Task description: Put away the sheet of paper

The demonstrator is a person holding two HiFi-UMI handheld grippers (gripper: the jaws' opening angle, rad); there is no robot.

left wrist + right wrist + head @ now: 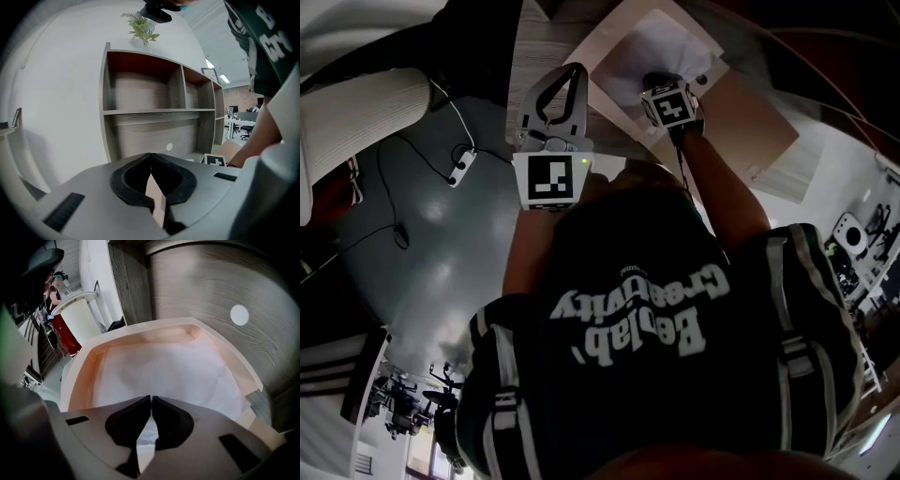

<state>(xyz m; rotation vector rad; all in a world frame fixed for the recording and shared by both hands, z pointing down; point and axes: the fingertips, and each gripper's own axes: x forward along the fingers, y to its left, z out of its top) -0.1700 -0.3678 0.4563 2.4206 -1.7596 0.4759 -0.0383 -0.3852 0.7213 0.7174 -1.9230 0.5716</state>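
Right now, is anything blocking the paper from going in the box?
Nothing visible does. The sheet of paper already lies in the open box, and the right gripper is shut on its near edge.

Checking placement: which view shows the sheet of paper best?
Right gripper view: the sheet of paper lies large in the box. Head view shows it small; left gripper view shows none.

Near edge of sheet of paper hidden behind right gripper, box near wall likewise
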